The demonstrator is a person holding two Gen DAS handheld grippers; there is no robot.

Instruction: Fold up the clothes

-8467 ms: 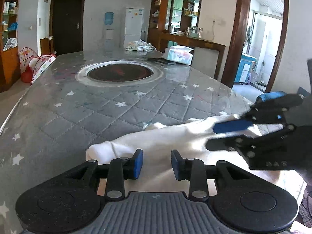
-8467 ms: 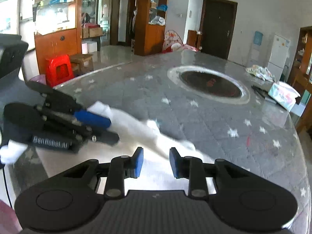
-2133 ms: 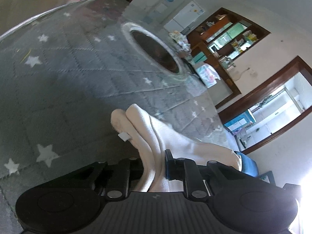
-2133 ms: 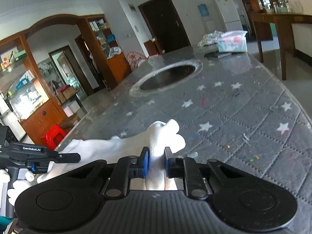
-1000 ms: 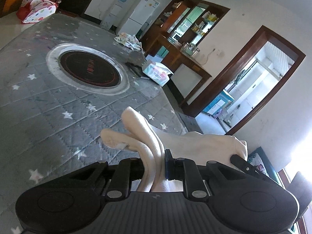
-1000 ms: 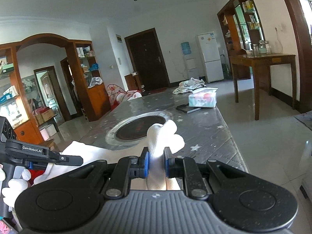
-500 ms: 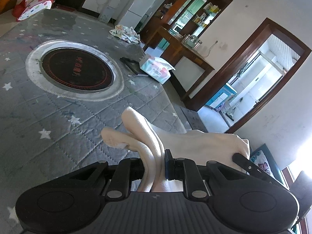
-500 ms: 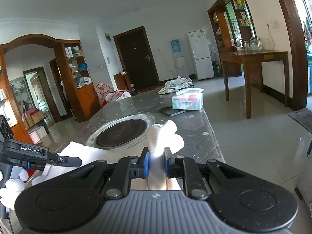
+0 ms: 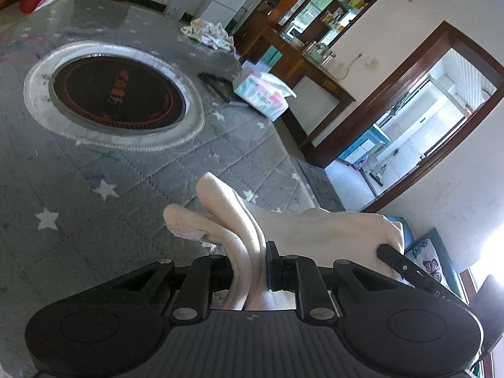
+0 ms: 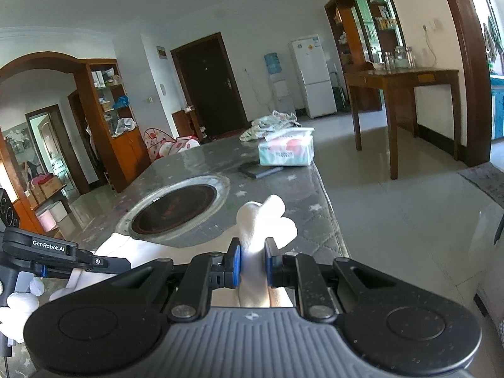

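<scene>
A white garment [image 9: 318, 230] hangs stretched between my two grippers above the near end of the grey star-patterned table [image 9: 104, 170]. My left gripper [image 9: 250, 266] is shut on one bunched edge of it, folds sticking out past the pads. My right gripper [image 10: 252, 266] is shut on the other bunched edge [image 10: 261, 220], held over the table's right side. In the right wrist view the left gripper [image 10: 63, 260] shows at the lower left, held by a white-gloved hand [image 10: 19, 308]. In the left wrist view one finger of the right gripper [image 9: 406, 267] reaches in at the right.
A round dark hotplate [image 9: 116, 94] with a pale rim sits in the table's middle. Beyond it lie a tissue box [image 9: 261, 94], a dark flat item [image 9: 220, 86] and a crumpled patterned cloth [image 9: 208, 33]. The table's right edge [image 10: 327, 195] drops to a tiled floor.
Both grippers have carried the garment forward over the table and a little lower. The hotplate and tissue box look nearer and larger. Both grips are unchanged.
</scene>
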